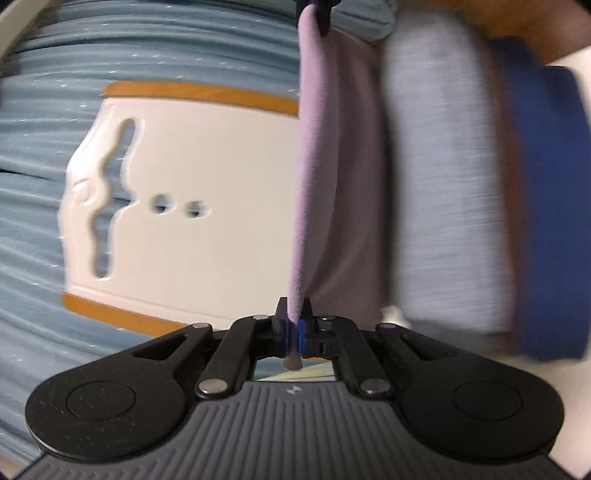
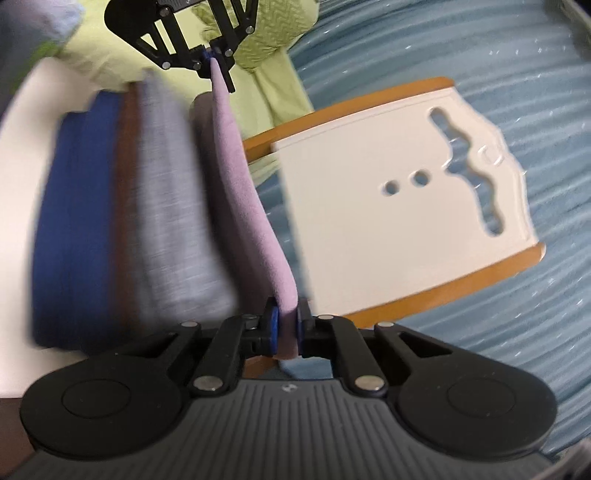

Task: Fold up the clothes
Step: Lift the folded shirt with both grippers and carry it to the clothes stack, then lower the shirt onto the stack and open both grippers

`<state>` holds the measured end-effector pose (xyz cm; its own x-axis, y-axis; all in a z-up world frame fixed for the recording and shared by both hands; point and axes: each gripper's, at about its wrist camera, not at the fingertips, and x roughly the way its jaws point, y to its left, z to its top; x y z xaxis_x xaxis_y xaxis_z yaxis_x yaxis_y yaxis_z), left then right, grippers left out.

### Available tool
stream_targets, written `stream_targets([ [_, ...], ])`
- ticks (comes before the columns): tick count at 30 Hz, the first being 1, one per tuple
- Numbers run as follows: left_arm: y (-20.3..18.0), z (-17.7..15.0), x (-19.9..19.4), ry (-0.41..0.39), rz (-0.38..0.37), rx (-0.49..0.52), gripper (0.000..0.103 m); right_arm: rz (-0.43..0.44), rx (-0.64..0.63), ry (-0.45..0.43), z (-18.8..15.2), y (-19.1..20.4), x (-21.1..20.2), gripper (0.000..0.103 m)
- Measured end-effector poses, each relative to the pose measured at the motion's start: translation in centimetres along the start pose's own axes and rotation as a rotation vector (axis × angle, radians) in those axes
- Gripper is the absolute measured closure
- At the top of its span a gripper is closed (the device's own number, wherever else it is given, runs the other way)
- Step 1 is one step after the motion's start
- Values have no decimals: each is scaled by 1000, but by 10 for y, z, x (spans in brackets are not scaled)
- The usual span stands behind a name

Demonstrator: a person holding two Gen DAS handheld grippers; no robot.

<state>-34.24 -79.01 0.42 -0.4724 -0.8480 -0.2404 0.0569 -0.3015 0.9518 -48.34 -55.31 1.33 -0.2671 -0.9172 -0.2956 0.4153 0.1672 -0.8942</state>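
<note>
A lilac cloth (image 1: 314, 177) is stretched edge-on between both grippers. My left gripper (image 1: 294, 325) is shut on one end of it, the blue pads pinching the fabric. The right gripper (image 1: 317, 11) holds the far end at the top of the left wrist view. In the right wrist view my right gripper (image 2: 287, 325) is shut on the lilac cloth (image 2: 240, 177), and the left gripper (image 2: 212, 55) grips the far end. A blurred stack of folded clothes (image 1: 461, 199), grey-blue, brown and dark blue, lies beside the stretched cloth, also visible as a stack (image 2: 122, 206).
A white folding board (image 1: 192, 206) with orange edges lies on a light blue ribbed bedspread (image 1: 33, 221). The same board (image 2: 399, 206) shows in the right wrist view. A yellow-green garment (image 2: 273, 74) lies behind the left gripper. White surface (image 2: 22, 147) lies beyond the stack.
</note>
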Motion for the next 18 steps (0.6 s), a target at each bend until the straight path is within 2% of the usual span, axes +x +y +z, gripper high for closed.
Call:
stream_targets([
  [3, 26, -1, -2, 2, 63, -38, 101, -83, 24, -39, 14, -29, 4, 97],
  [4, 26, -2, -5, -1, 62, -39, 101, -119, 41, -59, 19, -40, 2, 97],
  [6, 15, 2, -8, -5, 38, -24, 101, -124, 64, -71, 19, -38, -6, 97],
  [8, -9, -1, -16, -8, -18, -1, 101, -91, 61, -67, 13, -22, -11, 97],
  [11, -60, -3, -32, -6, -112, 27, 101, 61, 38, -30, -13, 32, -17, 97],
  [15, -82, -8, -52, -4, -141, 13, 101, 124, 38, -21, -27, 68, -29, 97],
  [18, -83, -6, -58, -1, -133, -12, 101, 119, 50, -23, -30, 72, -34, 96],
])
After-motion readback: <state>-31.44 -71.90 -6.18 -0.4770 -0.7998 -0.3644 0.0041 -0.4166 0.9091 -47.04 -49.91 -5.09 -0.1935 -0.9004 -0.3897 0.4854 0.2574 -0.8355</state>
